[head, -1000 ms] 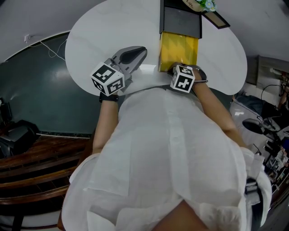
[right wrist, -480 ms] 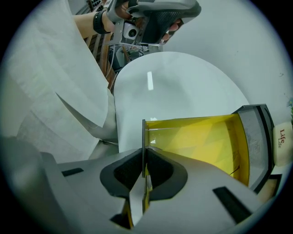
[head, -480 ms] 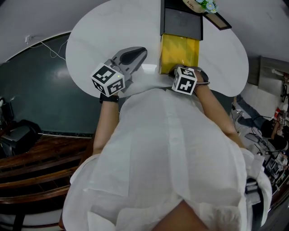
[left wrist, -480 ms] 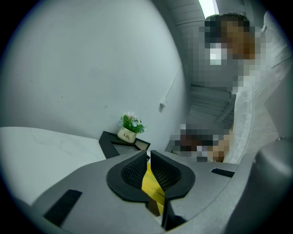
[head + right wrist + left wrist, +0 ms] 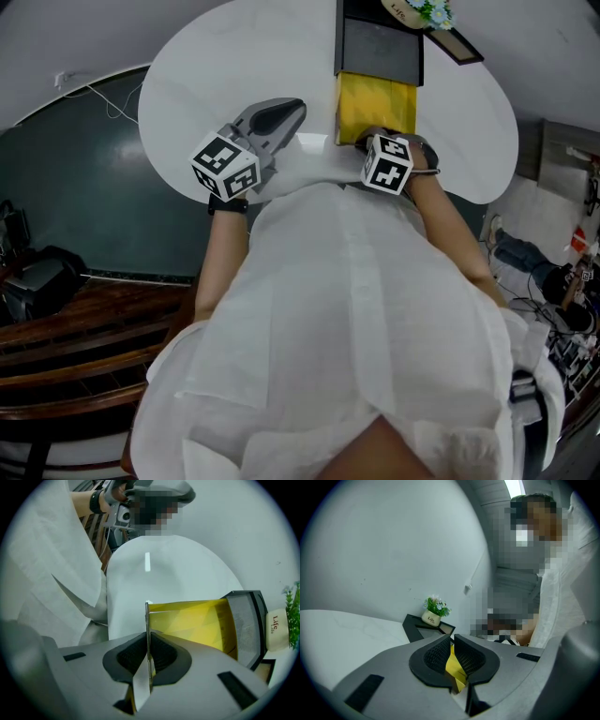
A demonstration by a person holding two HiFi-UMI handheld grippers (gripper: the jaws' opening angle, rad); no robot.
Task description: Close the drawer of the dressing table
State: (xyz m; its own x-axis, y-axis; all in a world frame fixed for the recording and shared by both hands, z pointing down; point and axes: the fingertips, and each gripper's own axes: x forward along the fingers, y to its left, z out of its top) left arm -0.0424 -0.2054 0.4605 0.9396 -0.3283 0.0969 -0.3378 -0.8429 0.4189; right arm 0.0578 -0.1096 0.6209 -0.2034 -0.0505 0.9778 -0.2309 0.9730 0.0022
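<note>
In the head view, the left claw [image 5: 296,105] lies nearly level above the white tabletop [image 5: 216,66], and its tips point away from the person's white shirt [image 5: 347,319]. The yellow drawer [image 5: 375,103] is to the right of this claw and apart from it. The right claw [image 5: 375,142] points steeply down at the near end of the drawer, and its marker cube [image 5: 387,162] covers most of it. The drawer stands pulled out from a dark box [image 5: 379,47], which is beyond the right claw.

In the left gripper view, the two jaws of the left claw are almost together, with only a thin slit between the pads, and they grip nothing. Through the slit a piece of the yellow drawer shows, further ahead. Ahead of the claw and a little to its left, a small white pot with a green plant [image 5: 432,617] stands on a dark frame [image 5: 415,625].

In the right gripper view, the jaws of the right claw are closed on the thin front panel [image 5: 147,616] of the drawer, which stands edge-on between the two pads. The yellow inside of the drawer stretches from the claw to the right, up to the dark box. The pot is just past the box, at the right edge of this view.
</note>
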